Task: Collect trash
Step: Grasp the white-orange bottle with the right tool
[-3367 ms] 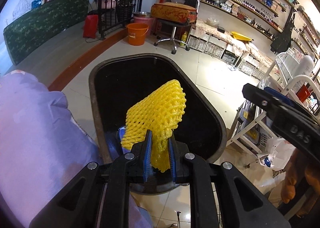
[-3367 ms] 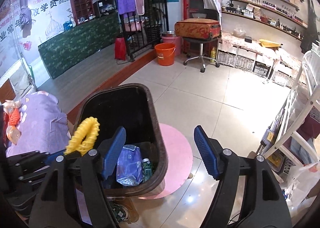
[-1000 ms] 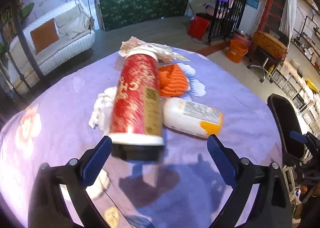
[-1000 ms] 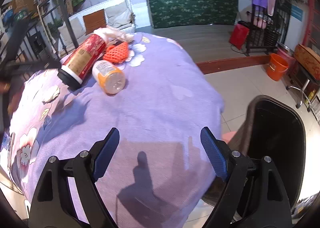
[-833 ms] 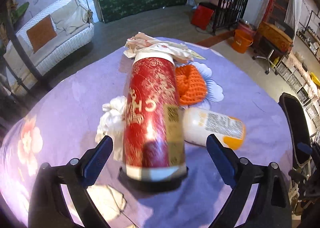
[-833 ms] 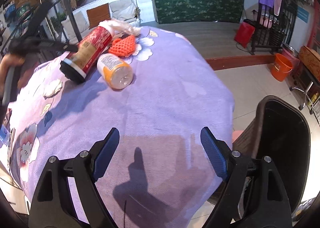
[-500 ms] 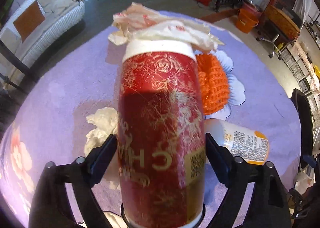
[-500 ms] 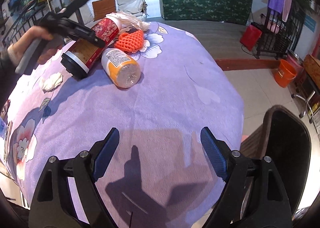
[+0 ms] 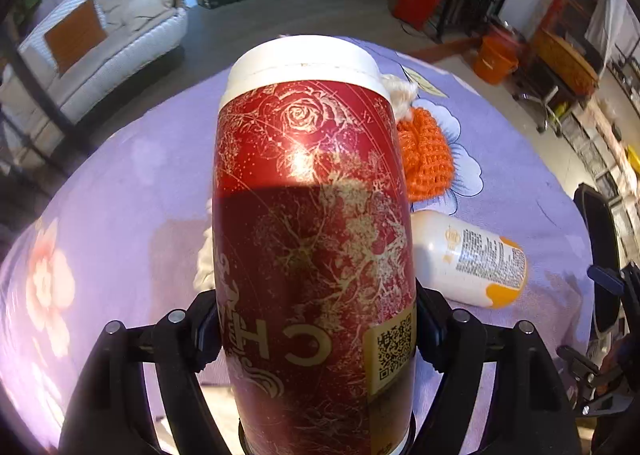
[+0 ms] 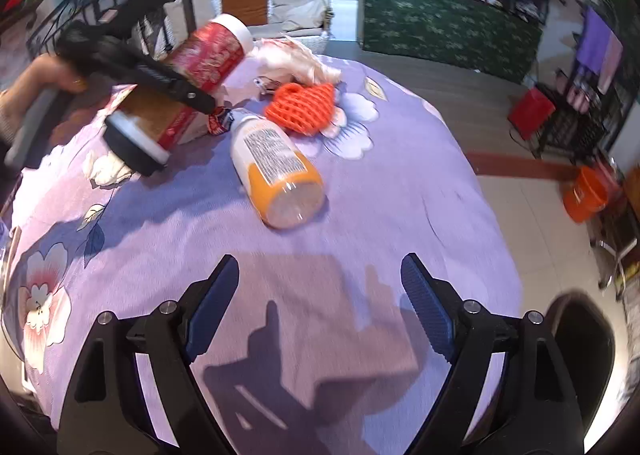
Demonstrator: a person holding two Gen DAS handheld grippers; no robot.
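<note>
My left gripper [image 9: 316, 319] is shut on a tall red canister [image 9: 312, 215] with a white lid, its pads pressed on both sides near the black base. In the right wrist view the red canister [image 10: 188, 79] is tilted with its lid end raised off the purple table [image 10: 380, 195]. A white and orange bottle [image 10: 276, 171] lies on its side beside it. An orange foam net [image 10: 302, 105] and crumpled white paper [image 10: 296, 59] lie behind. My right gripper [image 10: 320, 303] is open and empty above the table's near part.
A black trash bin [image 10: 580, 339] stands on the floor at the table's right edge; its rim also shows in the left wrist view [image 9: 600, 231]. A white tissue [image 10: 108, 167] lies left of the canister. An orange bucket [image 10: 588, 191] stands on the floor.
My left gripper dropped the yellow net in the bin, swung to the table and closed on the red canister, tilting it up. My right gripper moved from the bin over the table, still open.
</note>
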